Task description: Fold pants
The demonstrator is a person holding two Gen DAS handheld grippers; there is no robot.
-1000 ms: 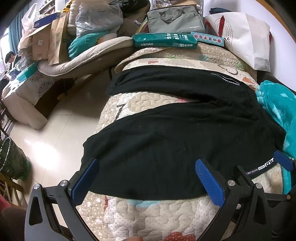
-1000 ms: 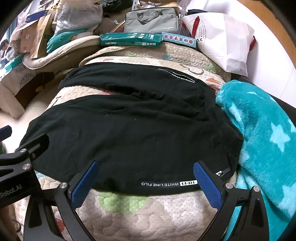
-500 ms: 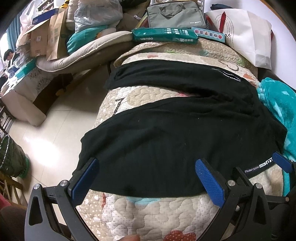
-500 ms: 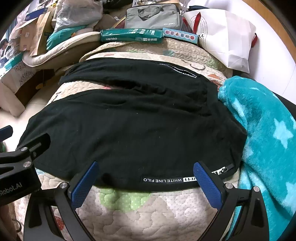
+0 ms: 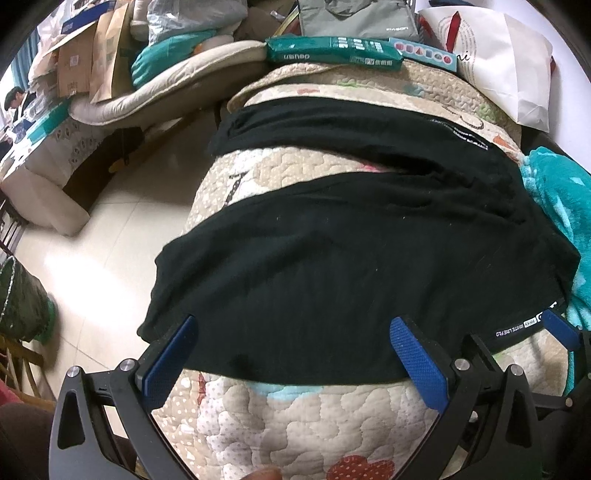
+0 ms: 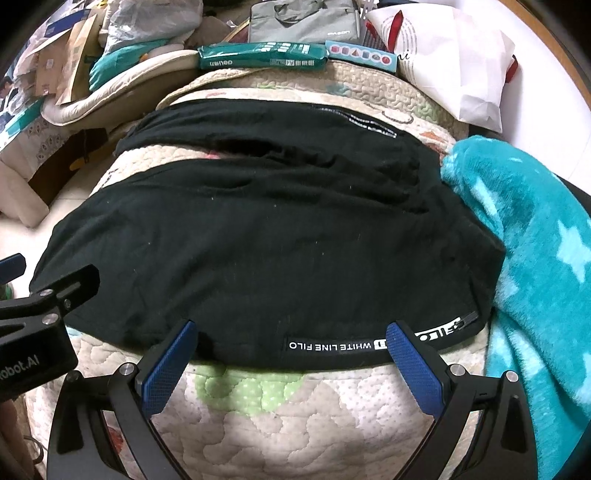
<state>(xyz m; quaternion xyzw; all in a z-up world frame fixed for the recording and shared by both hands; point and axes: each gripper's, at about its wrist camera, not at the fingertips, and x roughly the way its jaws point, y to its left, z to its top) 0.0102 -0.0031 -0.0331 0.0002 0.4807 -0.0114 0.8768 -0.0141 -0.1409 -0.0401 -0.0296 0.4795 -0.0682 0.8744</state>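
Black pants (image 5: 351, 258) (image 6: 258, 240) lie spread across a quilted bed cover (image 5: 295, 417) (image 6: 295, 413), both legs running to the left with a strip of quilt between them. The waistband with white lettering (image 6: 332, 346) sits at the near right edge. My left gripper (image 5: 291, 350) is open, its blue pads straddling the near hem of the closer leg. My right gripper (image 6: 291, 350) is open too, spread over the waistband edge just above the quilt. Nothing is held by either. The left gripper's body (image 6: 33, 332) shows at the left of the right wrist view.
A teal star blanket (image 6: 535, 258) lies against the pants on the right. Green boxes (image 6: 262, 55), a grey bag (image 6: 303, 18) and a white paper bag (image 6: 454, 62) crowd the far end. Tiled floor (image 5: 122, 221), cushions and cardboard boxes (image 5: 77, 62) lie left.
Both grippers have drawn back slightly toward the near edge of the bed, so more quilt shows below the pants. Both stay open and the pants have not moved.
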